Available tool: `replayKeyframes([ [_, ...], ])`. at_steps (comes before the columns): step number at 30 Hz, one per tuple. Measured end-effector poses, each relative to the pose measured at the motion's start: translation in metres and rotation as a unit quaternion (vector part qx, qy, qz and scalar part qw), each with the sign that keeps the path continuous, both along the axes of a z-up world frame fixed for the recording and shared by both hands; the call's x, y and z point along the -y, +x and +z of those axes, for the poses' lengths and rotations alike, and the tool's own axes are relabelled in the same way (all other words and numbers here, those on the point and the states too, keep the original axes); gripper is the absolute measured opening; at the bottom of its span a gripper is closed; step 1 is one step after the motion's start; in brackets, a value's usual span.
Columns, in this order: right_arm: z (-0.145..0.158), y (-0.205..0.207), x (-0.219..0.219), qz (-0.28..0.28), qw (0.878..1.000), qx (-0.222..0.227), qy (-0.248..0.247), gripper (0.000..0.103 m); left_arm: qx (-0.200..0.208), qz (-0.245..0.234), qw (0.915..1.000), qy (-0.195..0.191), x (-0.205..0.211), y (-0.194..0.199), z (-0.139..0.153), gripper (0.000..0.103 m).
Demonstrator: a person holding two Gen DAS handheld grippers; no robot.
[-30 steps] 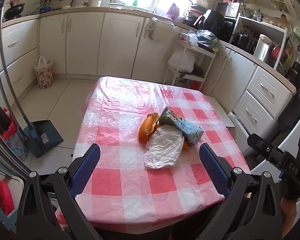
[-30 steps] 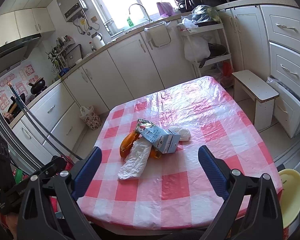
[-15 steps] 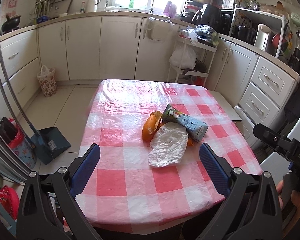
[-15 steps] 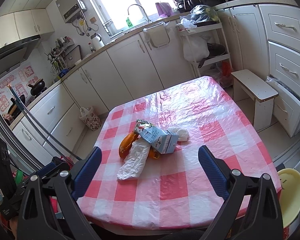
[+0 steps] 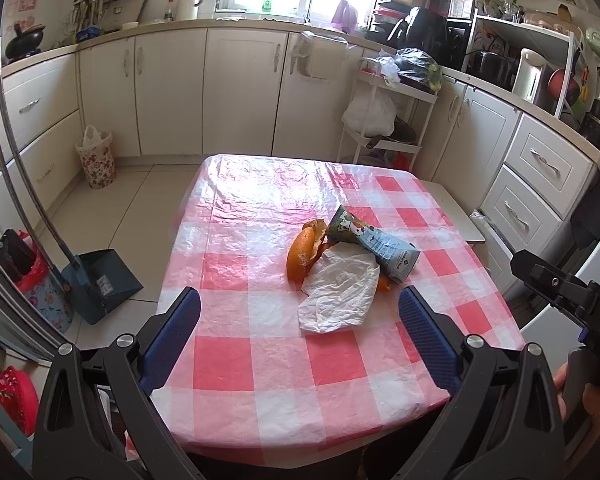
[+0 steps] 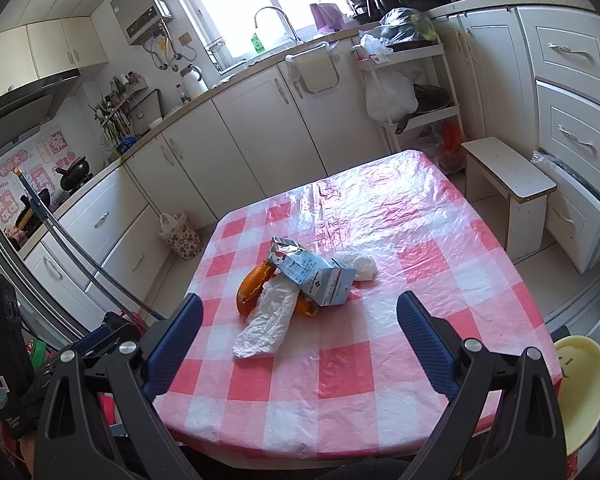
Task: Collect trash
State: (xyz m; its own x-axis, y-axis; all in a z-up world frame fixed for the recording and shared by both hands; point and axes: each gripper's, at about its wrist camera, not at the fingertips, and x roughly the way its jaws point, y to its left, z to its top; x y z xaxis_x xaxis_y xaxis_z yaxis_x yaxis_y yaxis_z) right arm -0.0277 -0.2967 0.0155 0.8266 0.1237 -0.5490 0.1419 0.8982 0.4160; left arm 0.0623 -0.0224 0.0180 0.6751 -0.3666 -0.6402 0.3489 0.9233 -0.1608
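While both grippers hang back at the near edge of the table [image 5: 228, 364], the trash sits untouched in one heap near its middle: a flattened carton [image 5: 374, 246] lying across orange peel [image 5: 302, 254], with a crumpled white wrapper [image 5: 338, 294] spilling toward the camera. A second white wad [image 6: 360, 266], seen only from the right wrist, touches the carton's far side.

Left gripper [image 5: 300, 334] and right gripper [image 6: 298, 338] are both spread wide w/ nothing between the blue pads, each aimed at the heap from its own side, prob. a pre-reach stance: high enough to survey the pile before choosing a piece. Nothing collected yet, by the look of it.

The wrapper is nearest and lies loose on top, so it looks the easy first pick. The carton rests partly on peel and wrapper, so pulling any one item may drag the others.

Around the table: a floral bin [image 5: 95, 156] w/ a liner by the cabinets at left, well apart from the table; a dustpan [image 5: 104, 280] and its long handle on the floor between; a white stool [image 6: 508, 184] at the right side; a yellow bowl [image 6: 580, 388] just off the near-right corner. The checked plastic cloth is creased and glossy, so thin items may slide. No obstacle stands between grippers and heap; a hand [image 5: 584, 400] shows at far right holding the other tool.
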Motion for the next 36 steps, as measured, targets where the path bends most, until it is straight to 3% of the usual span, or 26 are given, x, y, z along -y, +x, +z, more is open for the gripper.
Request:
replayKeyframes([
  [36, -0.0039, -0.0034, -0.0001, 0.01, 1.0, -0.002, 0.0, 0.094, 0.0, 0.001, 1.0, 0.003, -0.0019, -0.0009, -0.0009, 0.096],
])
